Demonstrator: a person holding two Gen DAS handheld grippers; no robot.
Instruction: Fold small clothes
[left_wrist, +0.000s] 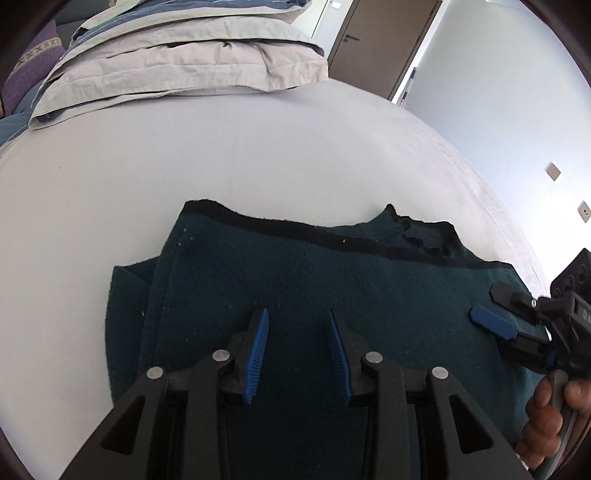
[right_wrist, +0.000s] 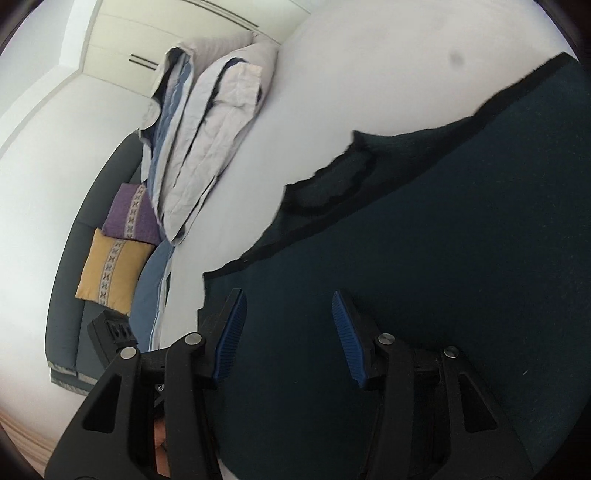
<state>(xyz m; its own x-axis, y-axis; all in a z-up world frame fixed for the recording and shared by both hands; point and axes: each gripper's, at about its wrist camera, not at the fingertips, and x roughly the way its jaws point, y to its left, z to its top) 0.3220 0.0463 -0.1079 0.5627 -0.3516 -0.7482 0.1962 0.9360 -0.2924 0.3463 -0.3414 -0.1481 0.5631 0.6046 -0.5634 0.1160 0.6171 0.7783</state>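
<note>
Left wrist view: left tongs (left_wrist: 298, 332) hover over a dark teal garment (left_wrist: 295, 280), blue pads apart, nothing between them. Garment lies on the white bed sheet (left_wrist: 221, 155), already doubled over; black-trimmed edge runs across from 10 o'clock to 3 o'clock, and a ribbed collar part peeks out beyond that trim near 1 o'clock. A lower layer sticks out at 9 o'clock. Right tongs (left_wrist: 495, 310) enter at 3 o'clock over the garment's right corner, one blue pad and one black finger visible with a gap between them; contact with the cloth cannot be told. Person's hand (left_wrist: 550, 417) grips the handle at 4 o'clock.

Right wrist view: right tongs (right_wrist: 288, 317) spread wide above the teal cloth (right_wrist: 424, 295), holding nothing. Folded grey-and-blue bedding (right_wrist: 207, 140) sits at 11 o'clock on the bed. Purple cushion (right_wrist: 129, 216) and yellow cushion (right_wrist: 110, 267) lean at 9 o'clock against a dark headboard (right_wrist: 62, 314).
</note>
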